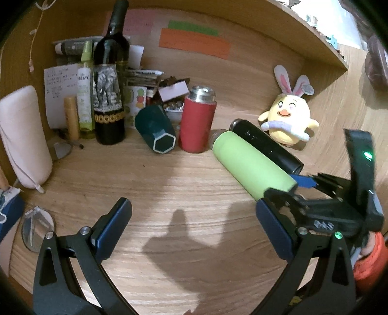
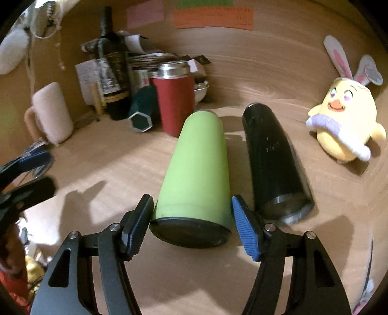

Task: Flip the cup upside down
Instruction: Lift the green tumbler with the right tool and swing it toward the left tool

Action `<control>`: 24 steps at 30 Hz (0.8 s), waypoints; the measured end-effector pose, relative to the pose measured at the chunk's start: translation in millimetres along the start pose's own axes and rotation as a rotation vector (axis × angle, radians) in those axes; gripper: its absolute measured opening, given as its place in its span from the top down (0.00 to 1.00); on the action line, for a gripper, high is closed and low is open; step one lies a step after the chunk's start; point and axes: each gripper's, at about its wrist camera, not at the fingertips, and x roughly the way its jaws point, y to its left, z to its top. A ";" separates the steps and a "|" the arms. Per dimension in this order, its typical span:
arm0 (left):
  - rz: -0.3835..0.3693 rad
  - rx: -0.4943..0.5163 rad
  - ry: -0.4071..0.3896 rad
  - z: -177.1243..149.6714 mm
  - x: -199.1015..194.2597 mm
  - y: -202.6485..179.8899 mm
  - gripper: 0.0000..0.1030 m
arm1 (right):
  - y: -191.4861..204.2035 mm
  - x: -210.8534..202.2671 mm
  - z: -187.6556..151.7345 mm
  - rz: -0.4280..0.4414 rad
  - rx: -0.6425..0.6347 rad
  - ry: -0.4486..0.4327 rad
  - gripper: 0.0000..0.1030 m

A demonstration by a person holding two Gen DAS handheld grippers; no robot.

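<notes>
Green cup [image 2: 198, 167] between right gripper [image 2: 191, 225] fingers

Green cup [image 2: 196, 167] mouth hidden behind own body; notes' [image 2: 213, 18] writing illegible

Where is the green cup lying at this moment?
The lime-green metal cup lies on its side on the wooden desk, its base between the right gripper fingers, beside the black cylindrical cup.

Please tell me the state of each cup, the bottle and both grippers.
green cup: lying on its side, between the right gripper's fingers
black cup: lying beside it
red cup: upright
dark green cup: tipped over
wine bottle: upright
right gripper: closing around green cup
left gripper: open, empty
</notes>
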 end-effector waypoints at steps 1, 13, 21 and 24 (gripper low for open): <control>-0.002 -0.006 0.008 -1.6 1.3 -1.3 0.00 | 2.9 -5.1 -5.2 0.008 -0.005 -0.003 0.39; 0.011 0.169 0.038 -4.5 -5.5 -40.1 0.00 | 14.4 -48.6 -52.5 0.068 -0.034 -0.071 0.39; 0.058 0.390 0.059 10.1 1.9 -64.3 0.00 | 6.7 -50.1 -59.8 0.098 0.025 -0.095 0.38; 0.021 0.448 0.134 12.1 17.0 -69.7 0.00 | 4.0 -49.0 -61.1 0.112 0.035 -0.105 0.38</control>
